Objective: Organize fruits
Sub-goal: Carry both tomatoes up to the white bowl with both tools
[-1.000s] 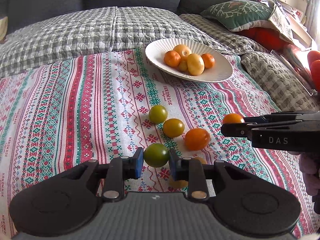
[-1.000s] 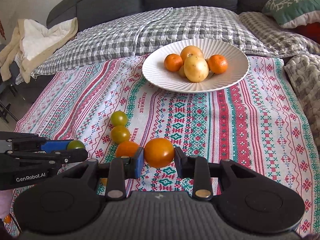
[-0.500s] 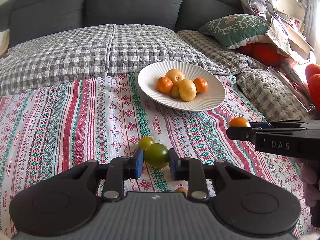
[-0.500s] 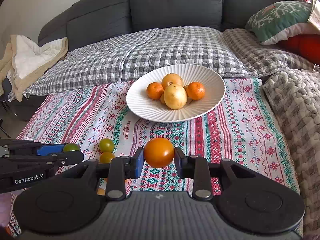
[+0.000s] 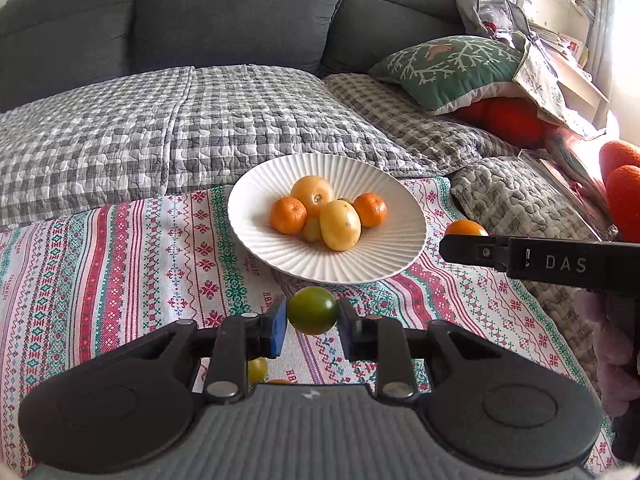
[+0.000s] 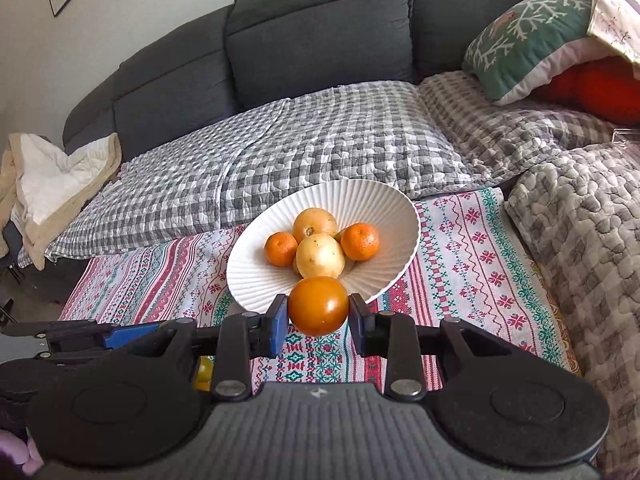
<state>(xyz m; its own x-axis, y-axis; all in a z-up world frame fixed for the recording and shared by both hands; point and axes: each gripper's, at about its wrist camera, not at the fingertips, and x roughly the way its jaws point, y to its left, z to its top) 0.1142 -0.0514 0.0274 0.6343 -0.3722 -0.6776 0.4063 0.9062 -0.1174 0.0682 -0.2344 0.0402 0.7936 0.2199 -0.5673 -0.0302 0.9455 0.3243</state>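
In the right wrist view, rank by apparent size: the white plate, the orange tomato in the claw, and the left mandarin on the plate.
1. White plate
2. Orange tomato, though it is nearest the camera, so its lead over the mandarin is unsure
3. Left mandarin

Dark grey sofa (image 5: 240, 20), checked quilt (image 5: 160, 128), patterned cloth (image 5: 120, 264), green cushion (image 5: 452, 68), cream blanket (image 6: 52, 184)

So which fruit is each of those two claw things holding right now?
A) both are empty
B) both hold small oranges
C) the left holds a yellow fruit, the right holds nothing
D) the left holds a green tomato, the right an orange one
D: the left gripper is clamped on a green tomato, and the right gripper on an orange tomato, both near the white plate.
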